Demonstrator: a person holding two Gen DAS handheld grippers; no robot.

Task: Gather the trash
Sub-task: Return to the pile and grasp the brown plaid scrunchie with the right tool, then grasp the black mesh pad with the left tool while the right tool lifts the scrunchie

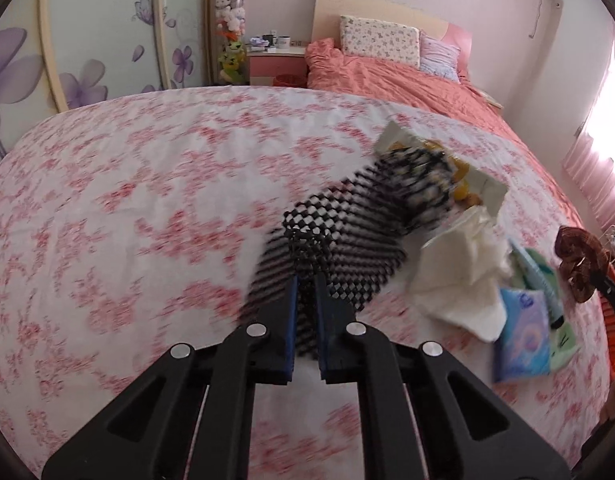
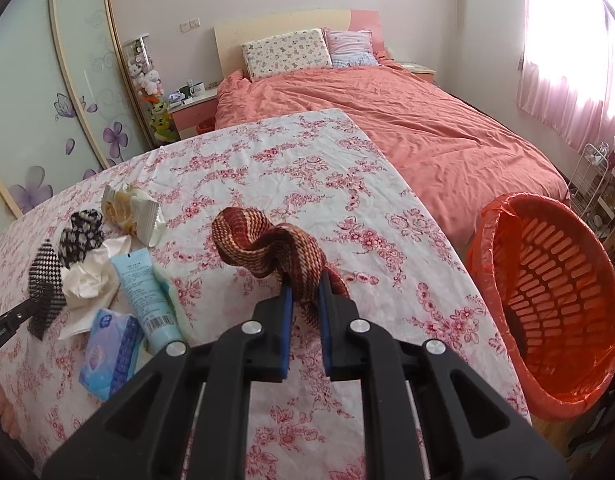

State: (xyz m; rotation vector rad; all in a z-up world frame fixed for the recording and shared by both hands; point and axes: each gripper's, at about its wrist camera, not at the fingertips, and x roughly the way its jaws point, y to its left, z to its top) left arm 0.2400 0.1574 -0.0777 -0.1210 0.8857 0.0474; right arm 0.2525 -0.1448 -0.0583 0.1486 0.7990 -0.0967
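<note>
My left gripper (image 1: 306,280) is shut on a black-and-white checked cloth (image 1: 347,248) and holds it above the floral tablecloth (image 1: 147,200); the cloth also shows in the right wrist view (image 2: 45,280). My right gripper (image 2: 307,284) is shut on a brown striped knitted cloth (image 2: 267,246), lifted over the table; it shows at the left wrist view's right edge (image 1: 579,256). On the table lie a snack wrapper (image 2: 131,212), crumpled white tissue (image 2: 91,276), a pale blue tube (image 2: 147,296) and a blue tissue pack (image 2: 107,356).
An orange basket lined with a red bag (image 2: 547,300) stands off the table's right edge. A bed with a salmon duvet (image 2: 407,120) lies behind. A wardrobe with flower doors (image 2: 67,100) is at the left. A white wire rack (image 2: 591,176) stands by the window.
</note>
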